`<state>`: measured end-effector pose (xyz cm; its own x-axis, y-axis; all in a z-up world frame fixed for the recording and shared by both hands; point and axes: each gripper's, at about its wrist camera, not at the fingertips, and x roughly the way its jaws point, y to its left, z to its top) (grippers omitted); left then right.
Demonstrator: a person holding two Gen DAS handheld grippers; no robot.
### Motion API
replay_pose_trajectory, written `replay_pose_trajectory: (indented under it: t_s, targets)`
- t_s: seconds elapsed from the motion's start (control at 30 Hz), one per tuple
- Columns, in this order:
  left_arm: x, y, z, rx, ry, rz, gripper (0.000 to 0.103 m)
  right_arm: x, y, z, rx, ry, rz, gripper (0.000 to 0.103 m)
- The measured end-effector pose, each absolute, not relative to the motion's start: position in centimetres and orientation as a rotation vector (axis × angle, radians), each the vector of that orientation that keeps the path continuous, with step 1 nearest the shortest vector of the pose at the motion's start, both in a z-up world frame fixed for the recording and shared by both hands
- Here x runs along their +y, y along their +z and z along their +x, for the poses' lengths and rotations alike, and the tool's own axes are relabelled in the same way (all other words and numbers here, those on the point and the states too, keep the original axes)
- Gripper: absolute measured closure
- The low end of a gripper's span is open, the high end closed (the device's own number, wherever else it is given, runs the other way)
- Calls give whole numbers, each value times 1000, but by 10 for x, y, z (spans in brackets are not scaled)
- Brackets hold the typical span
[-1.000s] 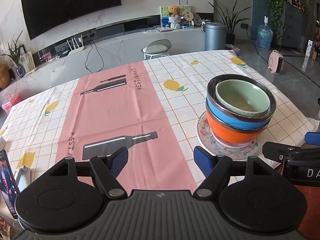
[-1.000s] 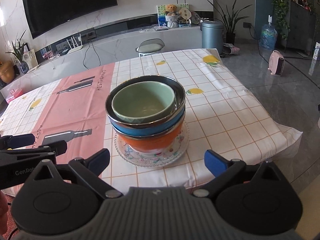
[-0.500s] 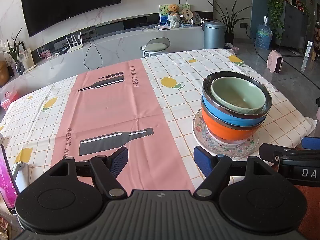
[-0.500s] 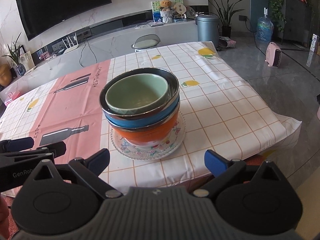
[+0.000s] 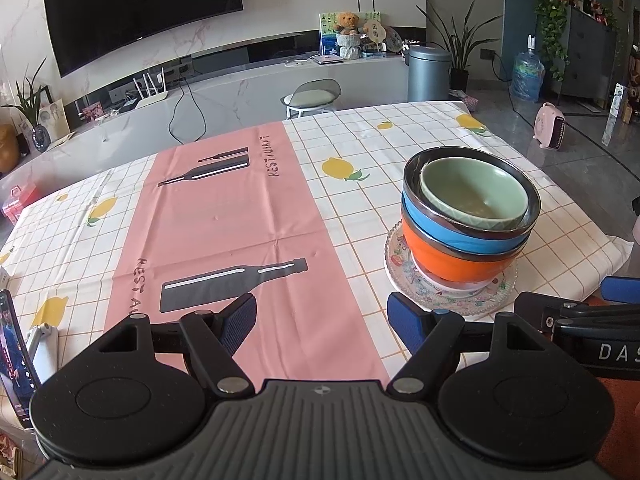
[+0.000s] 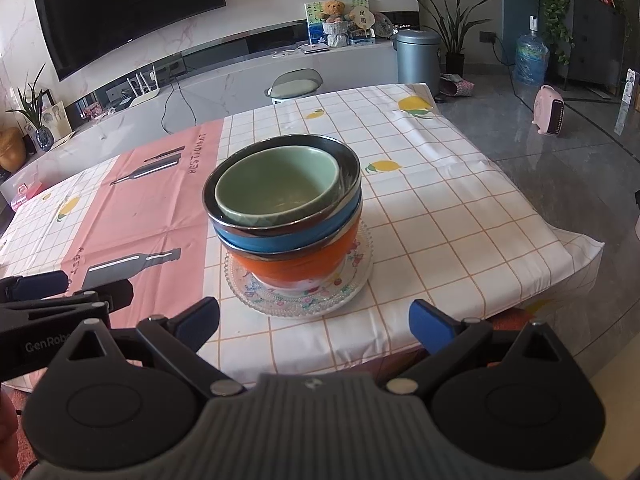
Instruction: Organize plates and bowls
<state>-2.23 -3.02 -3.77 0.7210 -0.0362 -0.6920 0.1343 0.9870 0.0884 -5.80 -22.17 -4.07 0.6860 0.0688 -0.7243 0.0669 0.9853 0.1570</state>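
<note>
- So the bowls are all nested in one stack: green bowl [image 6: 276, 184] on top, sitting inside the blue bowl [image 6: 280, 236], which sits in the orange bowl [image 6: 296, 266].
- Green one isn't centred; it leans toward one side of the blue bowl's dark rim.
- Whole stack stands on a plate [image 6: 300, 300], a clear glassy one with a beaded rim and flower pattern.
- Plate is on the tabletop [image 6: 440, 220] near the front edge, on the checked part of the cloth, closer to the right edge than the left.
- The pink strip [image 5: 224, 232] with the bottle prints lies left of the stack, nothing standing on it.
- Left gripper [image 5: 321, 319] is spread wide and holding nothing, over the front edge just left of the plate.
- Right gripper [image 6: 314, 322] is also wide apart and empty, lined up in front of the plate, not touching it.
- Each gripper shows in the other's view, side by side.
- A phone [image 5: 14, 364] on a stand sits at the near left corner.
</note>
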Motion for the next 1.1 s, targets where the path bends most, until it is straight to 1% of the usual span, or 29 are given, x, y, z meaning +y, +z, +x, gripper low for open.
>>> replay_pose_trajectory:
  t_s: [1.1]
  targets:
    - [-31,-35,-23,749,-103,137,15,-219,-40,-59,825,14,166,4]
